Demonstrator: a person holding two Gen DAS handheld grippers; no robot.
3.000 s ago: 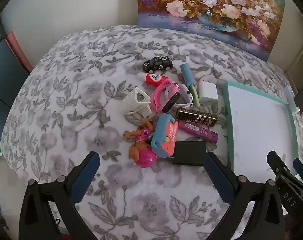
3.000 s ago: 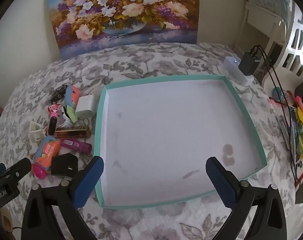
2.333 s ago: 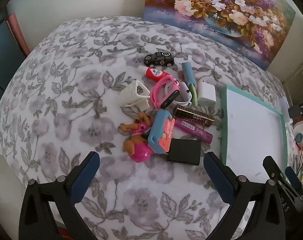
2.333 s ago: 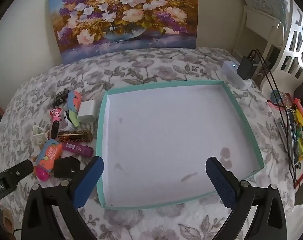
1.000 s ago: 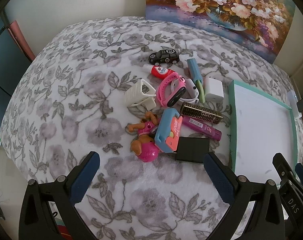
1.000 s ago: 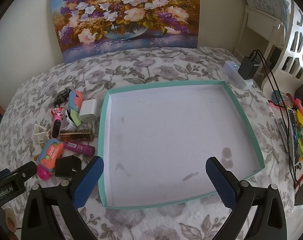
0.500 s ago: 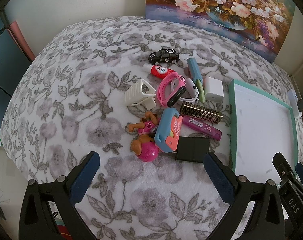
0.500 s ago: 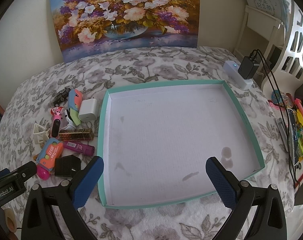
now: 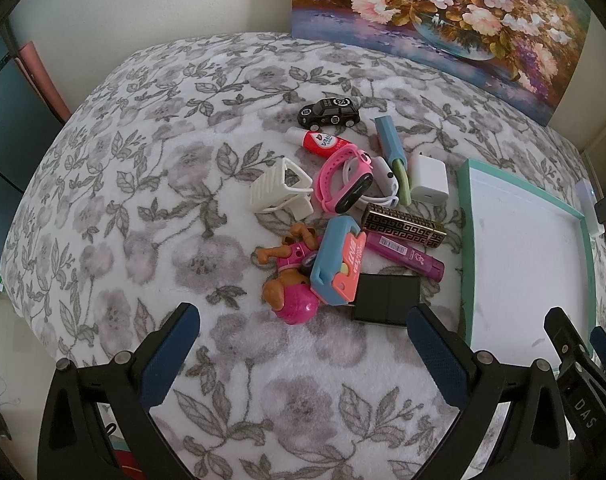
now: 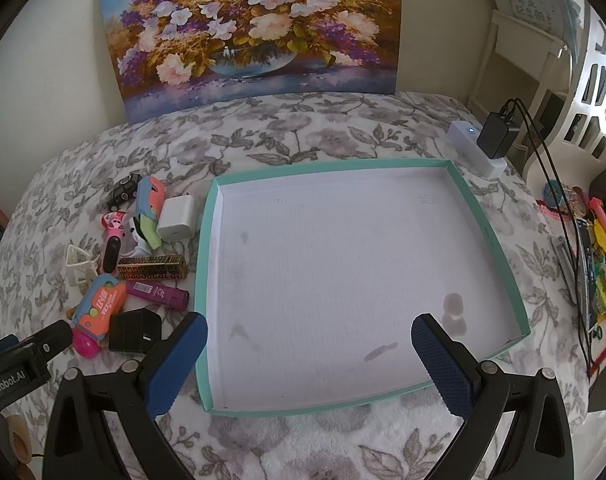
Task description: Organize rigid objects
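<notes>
The left hand-held gripper (image 9: pixel 303 344) hangs wide apart and empty above a floral-covered surface (image 9: pixel 143 200). At 12 o'clock of it lies a pile: black box (image 9: pixel 385 298), pink-helmeted toy dog (image 9: pixel 289 280), purple tube (image 9: pixel 403 256), pink watch (image 9: pixel 343 184), black toy car (image 9: pixel 329 115). A teal-rimmed tray (image 9: pixel 465 240) sits at 2 o'clock.

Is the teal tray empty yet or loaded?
Empty: the teal tray shows only a bare white floor with faint stains; the clutter lies outside its left wall.
</notes>
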